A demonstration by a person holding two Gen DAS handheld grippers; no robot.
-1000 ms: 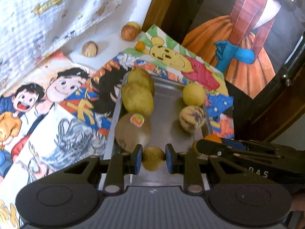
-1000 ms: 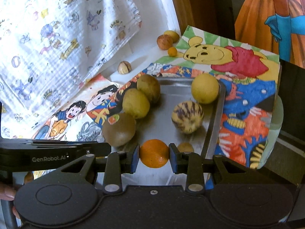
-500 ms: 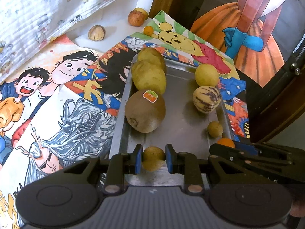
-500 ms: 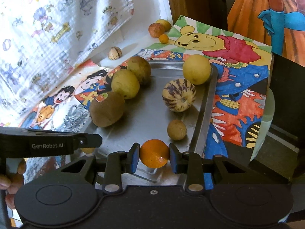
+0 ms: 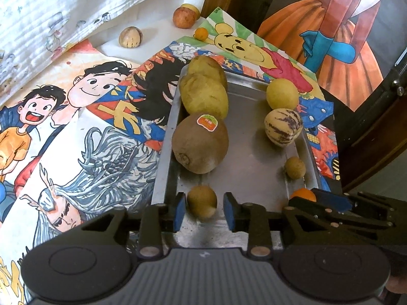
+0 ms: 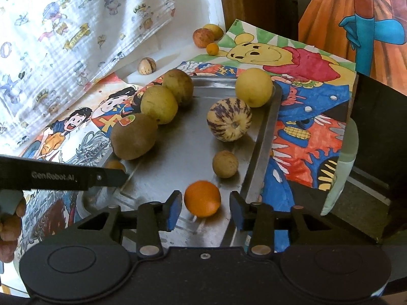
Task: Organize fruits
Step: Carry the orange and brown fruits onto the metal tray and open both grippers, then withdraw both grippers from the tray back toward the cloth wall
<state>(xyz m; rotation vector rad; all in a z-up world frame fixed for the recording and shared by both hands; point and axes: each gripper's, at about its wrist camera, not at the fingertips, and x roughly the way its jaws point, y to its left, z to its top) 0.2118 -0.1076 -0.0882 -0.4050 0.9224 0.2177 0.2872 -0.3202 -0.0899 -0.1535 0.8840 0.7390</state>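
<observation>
A metal tray holds several fruits: a brown kiwi with a sticker, two yellow-green fruits, a striped melon, a yellow lemon and a small brown longan. My left gripper is open around a small tan fruit at the tray's near left edge. My right gripper is open around a small orange at the tray's near right; that orange also shows in the left wrist view.
Beyond the tray on the white surface lie a walnut, a reddish fruit, a yellow fruit behind it and a tiny orange. Cartoon drawings cover the table. A patterned cloth hangs at the left. Dark furniture stands right.
Both grippers have opened: the left let go of the small tan fruit and the right let go of the orange. Both fruits now rest on the tray's near end.
</observation>
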